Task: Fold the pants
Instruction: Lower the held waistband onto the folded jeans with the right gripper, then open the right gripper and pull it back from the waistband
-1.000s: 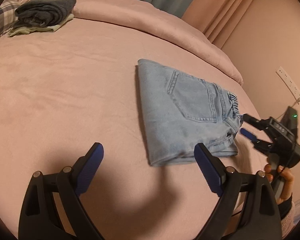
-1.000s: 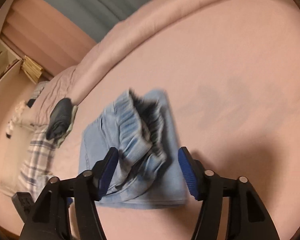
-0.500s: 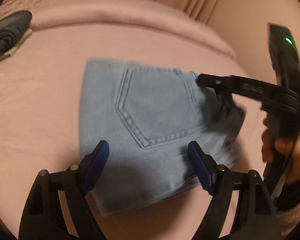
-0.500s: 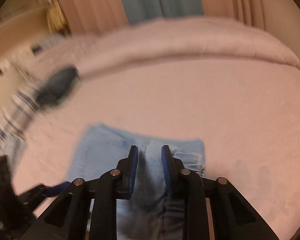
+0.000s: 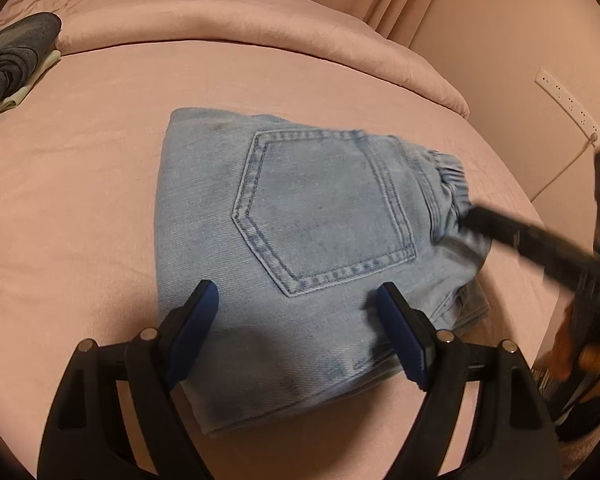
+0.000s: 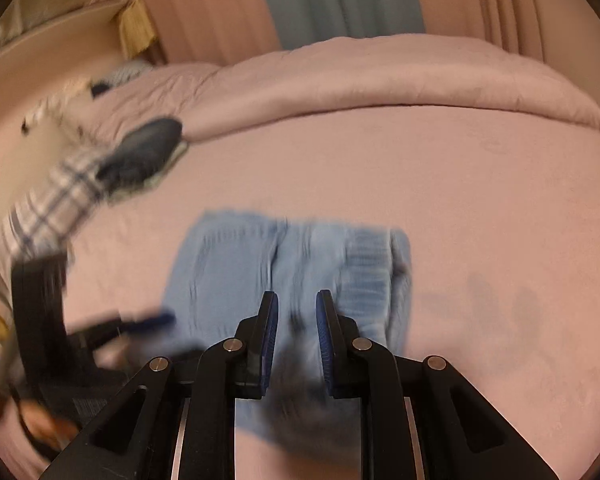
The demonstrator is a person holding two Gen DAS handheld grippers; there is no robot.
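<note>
The light blue jeans lie folded into a compact stack on the pink bed, back pocket up. My left gripper is open, its fingers straddling the near part of the stack just above it. My right gripper has its jaws narrowed around the elastic waistband end of the jeans; the view is blurred. In the left wrist view the right gripper reaches in from the right and touches the waistband.
A folded dark garment on a pale one lies at the far left of the bed, also in the right wrist view. A plaid pillow is beside it. A rolled pink duvet runs along the back. A wall power strip is at right.
My left gripper came down over the jeans and stays open. My right gripper narrowed from wide open onto the waistband end and swung round to face the headboard.
</note>
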